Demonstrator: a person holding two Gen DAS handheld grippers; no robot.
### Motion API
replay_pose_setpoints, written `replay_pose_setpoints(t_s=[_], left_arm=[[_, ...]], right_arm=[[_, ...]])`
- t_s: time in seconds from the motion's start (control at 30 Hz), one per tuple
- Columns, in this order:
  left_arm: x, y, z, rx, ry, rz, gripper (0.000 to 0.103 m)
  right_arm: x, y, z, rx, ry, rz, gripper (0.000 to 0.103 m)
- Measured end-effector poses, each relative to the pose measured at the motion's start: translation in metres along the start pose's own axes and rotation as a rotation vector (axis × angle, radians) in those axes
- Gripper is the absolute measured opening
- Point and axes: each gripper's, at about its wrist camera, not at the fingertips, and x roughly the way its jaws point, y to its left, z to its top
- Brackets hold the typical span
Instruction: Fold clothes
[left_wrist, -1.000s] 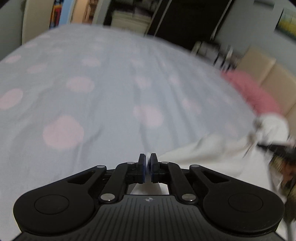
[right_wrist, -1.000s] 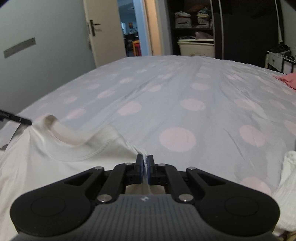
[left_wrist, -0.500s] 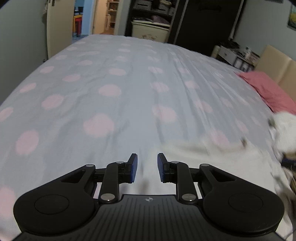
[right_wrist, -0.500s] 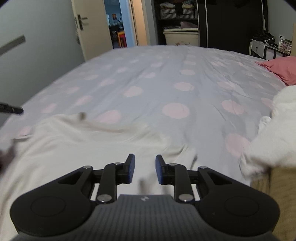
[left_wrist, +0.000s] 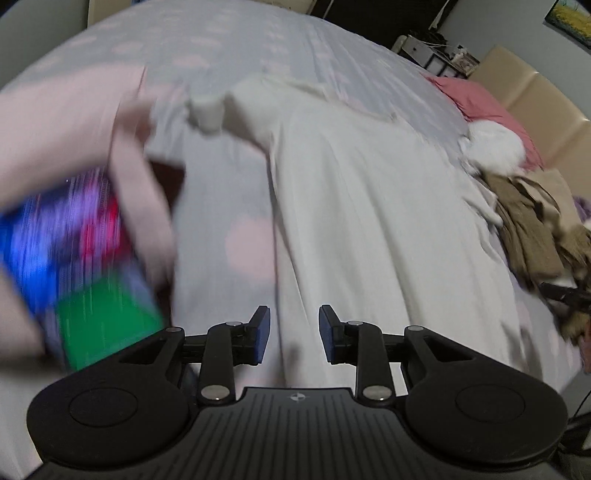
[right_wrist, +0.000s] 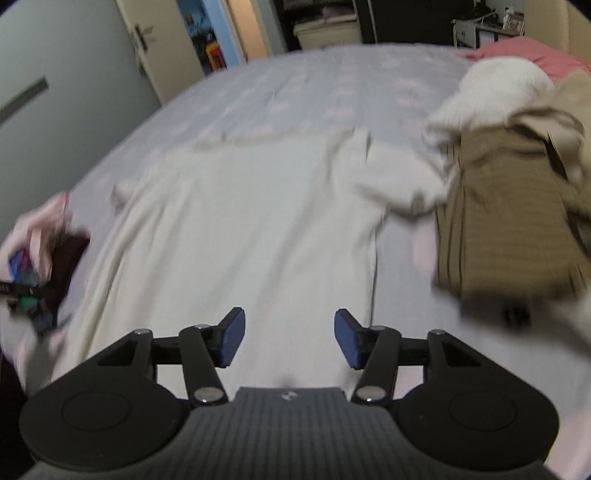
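**Both grippers off the shirt, jaws parting**

Left wrist view, starting at the left edge: a heavily blurred pink garment (left_wrist: 74, 122) with a blue, red and green print is filling that side. I am not making out how it is lying. Just right of it, the pale blue bedsheet with pink dots (left_wrist: 236, 206) is showing bare. Then comes the white T-shirt (left_wrist: 369, 221), which is lying spread on the sheet with one sleeve reaching toward the pink garment. My left gripper (left_wrist: 294, 334) is hanging over the shirt's near part. Its jaws have just been opening and are standing apart; nothing is clamped, only the cloth lying below the gap. Farther right, a white fluffy item (left_wrist: 495, 147) is resting against a pink pillow (left_wrist: 480, 96), and a brown garment (left_wrist: 532, 229) is lying in a heap at the bed's right edge.

Right wrist view, again from the left: the same pink garment (right_wrist: 33, 236) is sitting blurred at the left edge, just beside the T-shirt (right_wrist: 251, 221). The shirt is running flat up the middle of the sheet (right_wrist: 295, 85), its far edge lying across the bed. My right gripper (right_wrist: 289, 338) is pointing down over the shirt's near end. Its jaws have also just been opening, they are wider apart than the left pair, and the pads are pressing on nothing. To the right, a shirt sleeve is touching the brown garment (right_wrist: 498, 206), which is lying folded. The white fluffy item (right_wrist: 502, 85) is sitting behind it, with the pillow (right_wrist: 517, 51) beyond.
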Motion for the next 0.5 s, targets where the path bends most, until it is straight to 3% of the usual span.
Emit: replay_pose_setpoints(t_s=[0.13,0.3,0.5], left_arm=[[-0.014,-0.005,-0.042,0.013,0.012,0.000,0.039],[-0.020,-0.006,-0.088,-0.010,0.061,-0.011,0.039],[-0.034,-0.011,-0.113,0.045,0.062,-0.025,0.042]], right_arm=[[-0.026,0.024,-0.045,-0.099,0.058,-0.005,0.061],[-0.050,0.040,-0.094,-0.195,0.107,-0.049,0.061],[-0.075,0.058,-0.137,-0.298,0.129,-0.032,0.061]])
